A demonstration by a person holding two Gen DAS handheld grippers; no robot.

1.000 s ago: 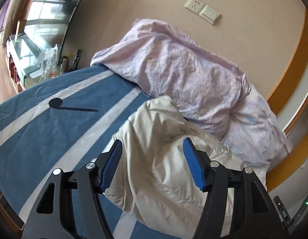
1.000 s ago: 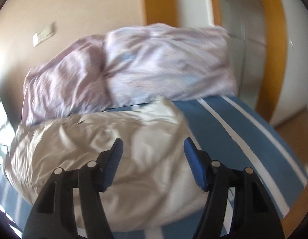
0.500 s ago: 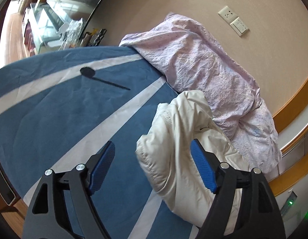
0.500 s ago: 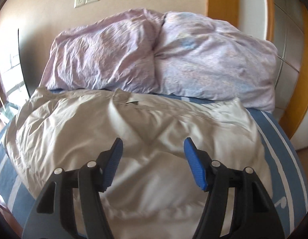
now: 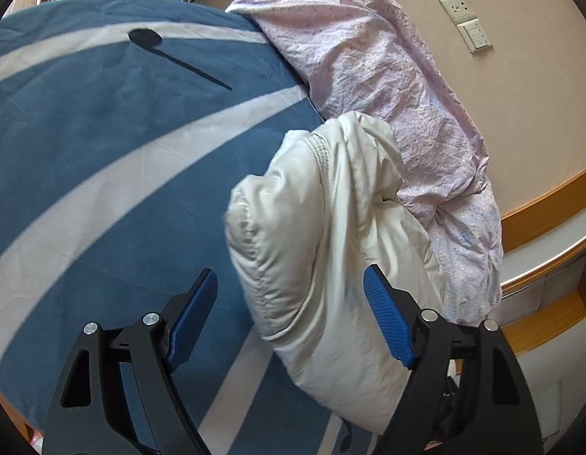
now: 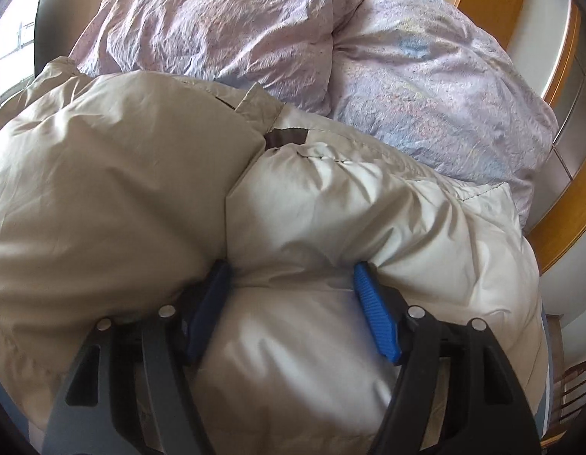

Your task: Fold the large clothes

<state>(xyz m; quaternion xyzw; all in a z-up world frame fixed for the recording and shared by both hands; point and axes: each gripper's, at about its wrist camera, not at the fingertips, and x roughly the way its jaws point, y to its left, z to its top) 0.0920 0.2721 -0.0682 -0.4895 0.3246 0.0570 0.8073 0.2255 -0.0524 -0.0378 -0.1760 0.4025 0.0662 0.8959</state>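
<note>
Left wrist view: left gripper (image 5: 289,295) tilted downward over a bed, blue pads (image 5: 387,322) spread wide, nothing clamped. Right-hand pad up against or just above the cream puffer jacket (image 5: 331,235); left-hand pad over the blue bedspread with pale stripes (image 5: 103,151), clear of the fabric. Jacket bunched into a tall, rounded heap, lying on the bedspread and leaning against the lilac duvet (image 5: 387,87) piled along the headboard wall. Wall socket and switch plate (image 5: 467,22) above the duvet; wooden trim (image 5: 550,204) curving down the right edge; cluttered shelf at top left, too small to read. Right wrist view: right gripper (image 6: 291,288) pitched steeply down and pushed into the jacket (image 6: 122,189), padded folds swelling up around both fingers. Jaws opening at this moment, a thick roll of the cream fabric bulging between the pads (image 6: 374,314), cloth touching the inner face of each, left-hand pad half buried in shadow under a fold. Firm pinch or loose contact: cannot tell for certain, though fabric fills the gap. Dark brown tab visible at the jacket's neck, near the top of the heap. Lilac duvet (image 6: 425,76) directly behind the jacket, touching its far edge. Wooden frame (image 6: 573,189) to the right.
</note>
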